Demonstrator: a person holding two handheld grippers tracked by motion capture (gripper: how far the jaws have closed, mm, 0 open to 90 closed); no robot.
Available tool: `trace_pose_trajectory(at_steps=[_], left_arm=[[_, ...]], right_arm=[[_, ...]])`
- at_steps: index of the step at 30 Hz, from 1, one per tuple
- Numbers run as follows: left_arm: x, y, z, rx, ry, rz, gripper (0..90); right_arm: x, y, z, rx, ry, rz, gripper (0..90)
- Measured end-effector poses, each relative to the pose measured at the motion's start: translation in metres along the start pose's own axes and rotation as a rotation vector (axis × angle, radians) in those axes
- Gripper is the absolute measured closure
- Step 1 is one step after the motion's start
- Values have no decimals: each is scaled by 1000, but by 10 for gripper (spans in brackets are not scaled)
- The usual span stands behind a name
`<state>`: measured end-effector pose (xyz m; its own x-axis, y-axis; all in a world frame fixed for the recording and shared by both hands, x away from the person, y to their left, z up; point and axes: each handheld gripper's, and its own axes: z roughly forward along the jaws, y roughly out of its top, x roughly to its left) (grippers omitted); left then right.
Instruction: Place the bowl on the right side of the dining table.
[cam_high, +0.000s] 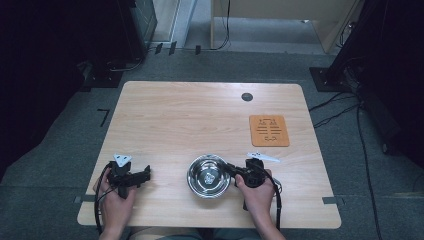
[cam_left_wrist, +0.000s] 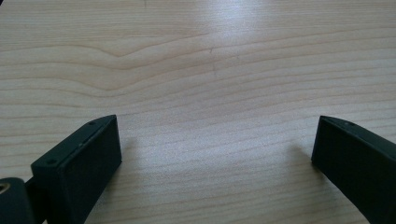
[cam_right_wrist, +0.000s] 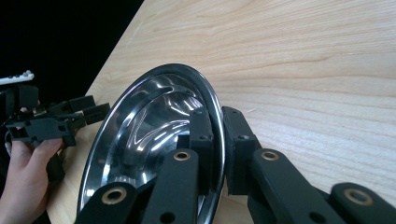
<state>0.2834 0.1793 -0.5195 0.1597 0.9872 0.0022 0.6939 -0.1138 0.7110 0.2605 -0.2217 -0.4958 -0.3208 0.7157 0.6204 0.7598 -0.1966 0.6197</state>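
The right gripper (cam_high: 234, 170) is clamping the rim of the steel bowl (cam_high: 207, 176), and that is where we are starting from the high view: the bowl is sitting on the wooden table (cam_high: 200, 115) near the front edge, roughly at the middle, with the right hand (cam_high: 258, 192) reaching in from its right side. Over at the left we are seeing the left gripper (cam_high: 144, 175) lying low on the bare wood, well apart from the bowl, and an orange mat (cam_high: 269, 130) is waiting farther back on the right, a likely target though we are not told so. Moving to the left gripper view, we are looking at its jaws standing wide apart with nothing but the table (cam_left_wrist: 205, 70) between them, so it is idle. Now the right gripper view: we are watching the right gripper (cam_right_wrist: 218, 140) pinching the bowl's (cam_right_wrist: 149, 121) rim, one jaw inside the polished wall and one outside, and the left gripper (cam_right_wrist: 56, 119) is showing farther off. We are judging this a thin-edge hold on slick metal, so we are wanting the squeeze firm and the jaws well down over the rim. We are advising a slow, level lift, since the bowl's weight is hanging off one side and could be swinging or slipping.
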Motion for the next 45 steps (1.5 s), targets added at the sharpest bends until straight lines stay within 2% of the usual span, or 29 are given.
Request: trace_pose_trajectory(at_steps=[33, 45], left_arm=[[0, 0, 0, 0, 0, 0, 12], [0, 0, 0, 0, 0, 0, 12]], right_arm=[[-15, 11, -18, -59, -16, 45, 851], [-27, 16, -28, -85, -42, 61, 851]])
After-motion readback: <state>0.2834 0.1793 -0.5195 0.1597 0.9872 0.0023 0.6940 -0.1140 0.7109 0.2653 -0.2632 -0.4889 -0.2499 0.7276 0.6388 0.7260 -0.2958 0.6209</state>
